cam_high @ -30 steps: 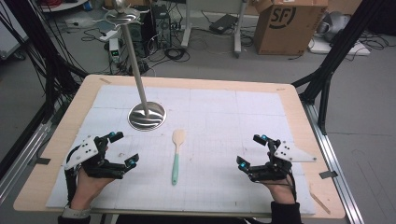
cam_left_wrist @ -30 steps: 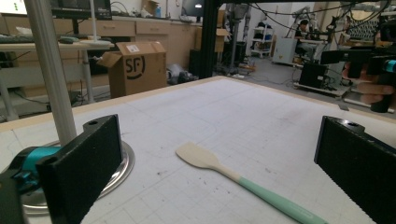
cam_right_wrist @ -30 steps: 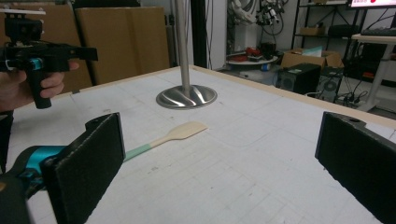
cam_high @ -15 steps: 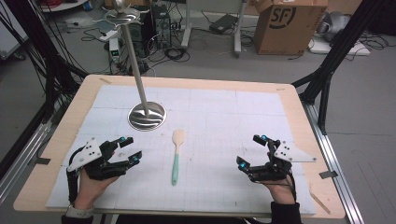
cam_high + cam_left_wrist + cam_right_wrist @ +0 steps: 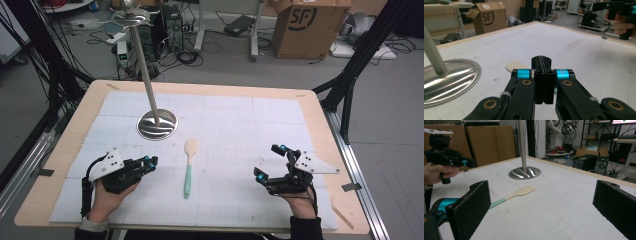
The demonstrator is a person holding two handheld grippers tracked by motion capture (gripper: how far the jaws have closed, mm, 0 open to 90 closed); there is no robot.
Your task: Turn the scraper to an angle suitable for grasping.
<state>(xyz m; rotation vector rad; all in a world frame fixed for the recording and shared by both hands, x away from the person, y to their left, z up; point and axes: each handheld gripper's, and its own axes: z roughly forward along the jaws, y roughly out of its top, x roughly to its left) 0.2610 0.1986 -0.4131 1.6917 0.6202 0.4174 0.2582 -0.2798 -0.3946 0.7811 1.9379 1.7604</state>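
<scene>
A wooden spatula [image 5: 189, 167] with a teal handle lies flat at the table's middle, blade pointing away from me. My left gripper [image 5: 150, 162] sits to its left, aimed toward it. Its jaws have just been closing and now meet with nothing between them; in the left gripper view the left gripper [image 5: 541, 61] hides part of the spatula's blade [image 5: 514, 66]. My right gripper [image 5: 269, 161] rests to the right of the spatula, open wide. In the right gripper view the right gripper [image 5: 544, 205] frames the spatula [image 5: 519, 192] from a distance.
A steel stand with a round base [image 5: 157, 124] and a leaning pole [image 5: 144, 65] stands behind the spatula. A white gridded mat [image 5: 280, 120] covers the wooden table [image 5: 320, 115]. Cardboard boxes [image 5: 305, 22], cables and black frame legs lie beyond the table.
The left gripper's jaws went from wide open to shut on nothing, and that hand shifted slightly toward the spatula. The right gripper and the spatula have not moved.
</scene>
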